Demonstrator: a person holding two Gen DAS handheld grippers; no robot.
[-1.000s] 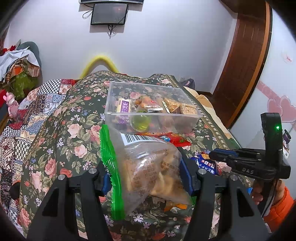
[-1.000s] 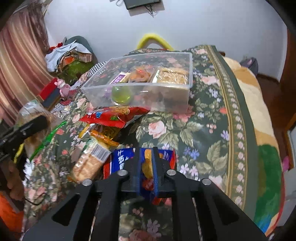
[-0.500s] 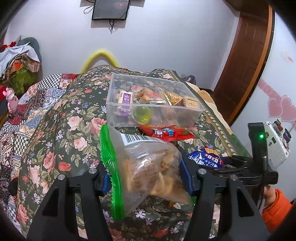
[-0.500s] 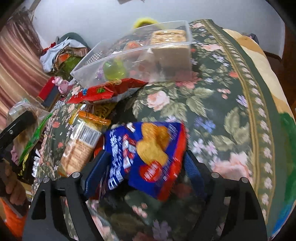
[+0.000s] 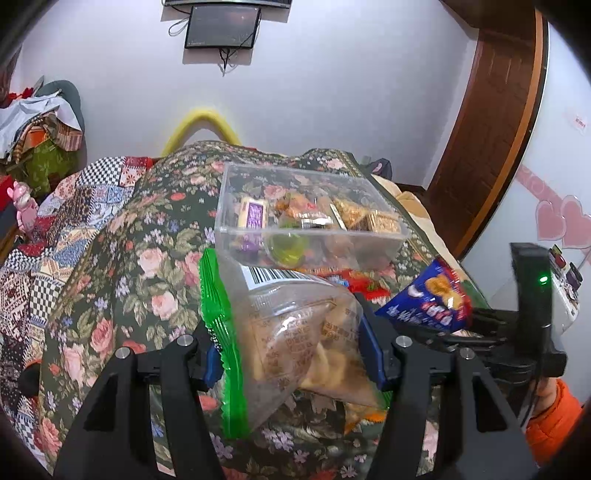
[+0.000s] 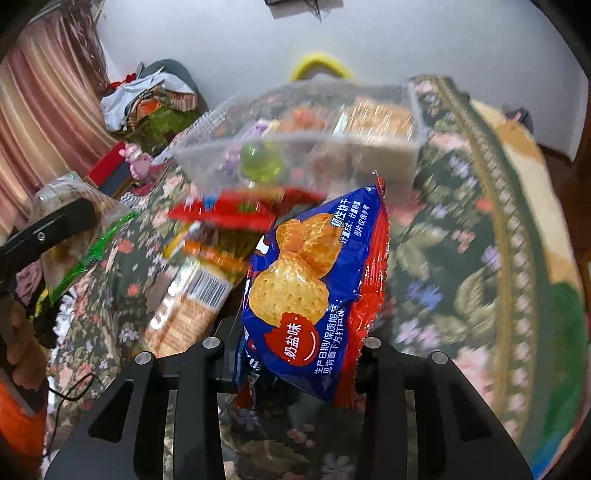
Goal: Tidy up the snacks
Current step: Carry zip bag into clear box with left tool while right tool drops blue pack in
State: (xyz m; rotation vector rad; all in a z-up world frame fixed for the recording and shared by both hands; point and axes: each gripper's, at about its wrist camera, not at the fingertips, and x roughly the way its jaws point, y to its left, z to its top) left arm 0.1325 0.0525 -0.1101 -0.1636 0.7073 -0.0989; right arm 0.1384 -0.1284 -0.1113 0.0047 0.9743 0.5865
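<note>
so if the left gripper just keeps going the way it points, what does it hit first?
Probably the clear plastic box straight ahead; the left gripper holds the green-edged snack bag, which would touch first. Depth unclear.

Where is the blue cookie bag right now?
The blue cookie bag is between the closing jaws of the right gripper, lifted above the flowery blanket, just in front of the clear snack box.

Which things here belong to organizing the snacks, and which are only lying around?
Part of the job:
- clear box of snacks
- clear green-edged bag in left gripper
- blue cracker packet between the closing jaws of right gripper
- red packet
- barcode packet

Just lying about:
- clothes pile
- wall screen
- pink toy
</note>
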